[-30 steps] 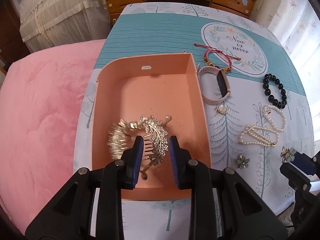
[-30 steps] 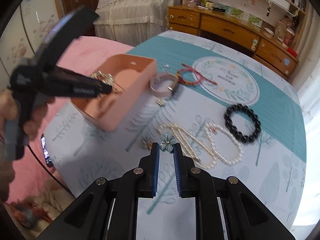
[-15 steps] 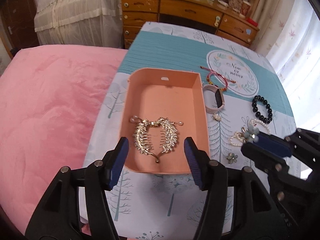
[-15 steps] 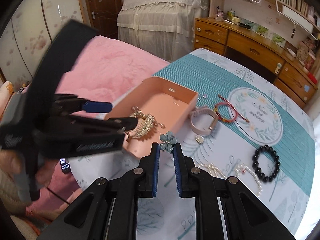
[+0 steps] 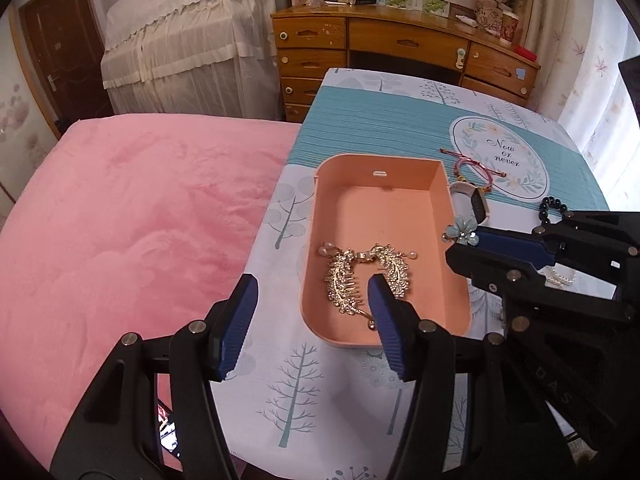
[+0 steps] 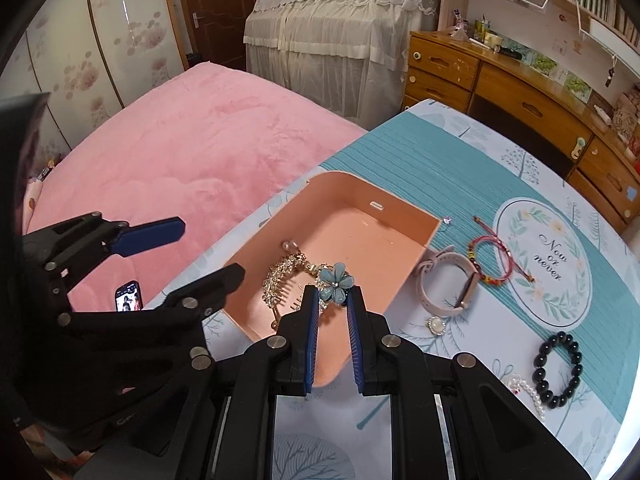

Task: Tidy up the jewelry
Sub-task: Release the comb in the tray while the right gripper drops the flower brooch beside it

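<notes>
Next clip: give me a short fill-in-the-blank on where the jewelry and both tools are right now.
1. The right tool grips a blue ____ clip.
2. The gold hair comb lies inside the ____ box.
3. The left tool holds ____.
4. The black bead bracelet lies on the ____, outside the box.

Missing words: flower; pink; nothing; tablecloth
</notes>
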A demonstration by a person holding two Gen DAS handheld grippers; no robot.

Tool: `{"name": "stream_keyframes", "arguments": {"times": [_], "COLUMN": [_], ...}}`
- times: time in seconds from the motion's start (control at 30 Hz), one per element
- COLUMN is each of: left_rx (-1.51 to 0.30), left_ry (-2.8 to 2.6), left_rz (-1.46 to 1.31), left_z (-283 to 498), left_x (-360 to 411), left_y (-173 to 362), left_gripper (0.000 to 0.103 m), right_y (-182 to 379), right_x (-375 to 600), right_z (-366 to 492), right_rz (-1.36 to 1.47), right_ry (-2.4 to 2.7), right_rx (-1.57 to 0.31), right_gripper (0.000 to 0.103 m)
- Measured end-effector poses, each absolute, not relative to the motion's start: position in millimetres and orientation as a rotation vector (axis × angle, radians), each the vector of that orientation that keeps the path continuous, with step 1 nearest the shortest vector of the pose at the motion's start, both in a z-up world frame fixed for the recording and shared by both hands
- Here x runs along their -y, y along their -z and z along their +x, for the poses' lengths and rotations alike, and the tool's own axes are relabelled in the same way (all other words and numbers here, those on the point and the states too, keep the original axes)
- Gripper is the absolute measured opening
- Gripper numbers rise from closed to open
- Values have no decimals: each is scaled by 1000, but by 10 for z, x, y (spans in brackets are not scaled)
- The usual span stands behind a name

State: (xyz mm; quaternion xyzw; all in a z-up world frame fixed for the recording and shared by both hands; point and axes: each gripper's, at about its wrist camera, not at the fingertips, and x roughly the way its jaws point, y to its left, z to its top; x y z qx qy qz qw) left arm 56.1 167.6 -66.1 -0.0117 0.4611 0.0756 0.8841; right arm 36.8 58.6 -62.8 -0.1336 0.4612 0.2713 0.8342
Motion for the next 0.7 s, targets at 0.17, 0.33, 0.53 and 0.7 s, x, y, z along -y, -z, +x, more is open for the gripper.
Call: {"name": "stream_keyframes", "arguments": {"times": [0.17, 0.33, 0.53, 0.7], "left_rx": [-960, -955, -968, -981], "left_ry": [-162, -177, -180, -178], "left_rz": [-39, -23, -41, -46], "left_z": [548, 520, 508, 487], "left_x": [-1736, -1748, -1783, -1794], "left_y": [663, 651, 678, 703], "left_gripper": [55, 55, 55, 55], "right_y": [740, 831, 886, 920], "right_x": [-619, -636, -666, -713], "right_z": [458, 494, 503, 484], "right_rz": [-269, -273, -289, -314], "right_ry": [-571, -572, -574, -566], "right_rx": [-1010, -1031, -1031, -1040], "right_gripper": [14, 14, 15, 16]}}
